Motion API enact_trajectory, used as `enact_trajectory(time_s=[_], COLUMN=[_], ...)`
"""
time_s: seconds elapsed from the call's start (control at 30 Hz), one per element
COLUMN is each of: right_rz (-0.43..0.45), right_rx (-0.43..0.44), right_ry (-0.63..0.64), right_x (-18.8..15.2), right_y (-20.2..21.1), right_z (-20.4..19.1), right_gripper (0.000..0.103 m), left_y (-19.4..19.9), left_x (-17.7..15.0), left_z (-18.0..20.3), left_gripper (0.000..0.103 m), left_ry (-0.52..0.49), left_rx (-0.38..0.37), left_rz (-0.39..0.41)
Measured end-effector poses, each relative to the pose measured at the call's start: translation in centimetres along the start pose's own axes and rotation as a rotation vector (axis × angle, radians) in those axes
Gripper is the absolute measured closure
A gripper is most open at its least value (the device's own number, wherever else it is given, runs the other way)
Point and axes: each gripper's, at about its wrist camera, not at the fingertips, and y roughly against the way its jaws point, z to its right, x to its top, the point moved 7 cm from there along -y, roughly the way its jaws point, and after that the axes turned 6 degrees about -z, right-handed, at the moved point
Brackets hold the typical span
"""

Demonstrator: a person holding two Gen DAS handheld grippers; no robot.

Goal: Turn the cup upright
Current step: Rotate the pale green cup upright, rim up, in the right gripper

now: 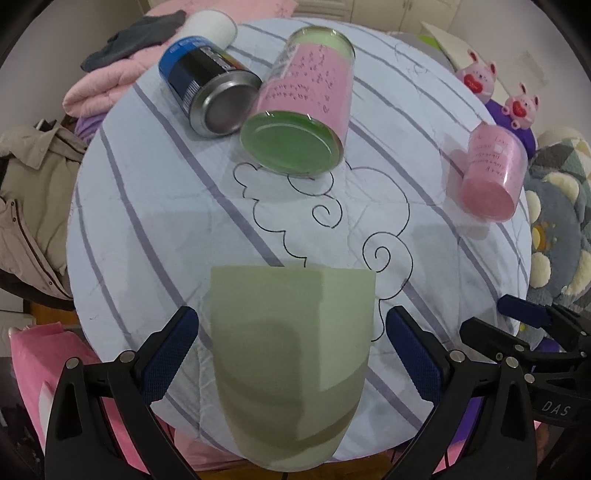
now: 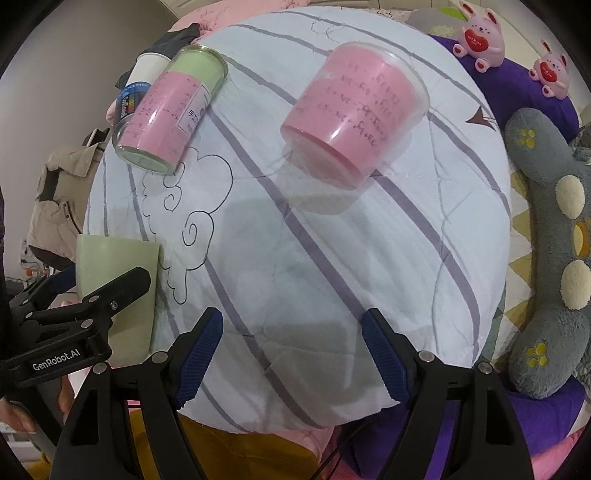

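A pale green cup (image 1: 291, 354) stands mouth-down on the striped cushion, its flat base up. My left gripper (image 1: 291, 332) is open with one finger on each side of it, apart from its walls. The cup also shows at the left in the right wrist view (image 2: 114, 280), partly behind the left gripper (image 2: 110, 291). My right gripper (image 2: 291, 332) is open and empty over bare cushion; its finger shows in the left wrist view (image 1: 524, 310). A pink plastic cup (image 2: 354, 114) lies on its side ahead of the right gripper; it also shows in the left wrist view (image 1: 491, 173).
A glass jar with pink label and green lid (image 1: 303, 107) and a blue-black can (image 1: 207, 92) lie on their sides at the far end of the round cushion (image 1: 155, 221). A white cup (image 1: 210, 26) lies behind them. Plush toys (image 2: 554, 258) and clothing (image 1: 29, 206) flank the cushion.
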Motion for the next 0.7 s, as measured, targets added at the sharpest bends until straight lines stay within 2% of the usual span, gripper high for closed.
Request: enact_trajectory(time_s=[0.03, 0.07, 0.37, 0.7], right_rz=[-0.003, -0.005, -0.008, -0.003], right_rx=[0.001, 0.002, 0.006, 0.001], right_ry=[0.000, 0.001, 0.003, 0.003], right_x=[0.0, 0.1, 0.2, 0.6], right_y=[-0.1, -0.2, -0.4, -0.1], right_z=[0.0, 0.1, 0.4, -0.1], right_gripper=[0.024, 0.024, 0.024, 0.024], left_y=[-0.2, -0.5, 0.1, 2.2], left_x=[0.0, -0.2, 0.0, 2.0], left_z=[0.1, 0.2, 0.1, 0.1], left_gripper=[0.021, 0.022, 0.023, 0.023], left_ry=[-0.007, -0.018, -0.011, -0.022], left_rx=[0.000, 0.012, -0.024, -0.034], left_rz=[-0.012, -0.028, -0.019, 0.059])
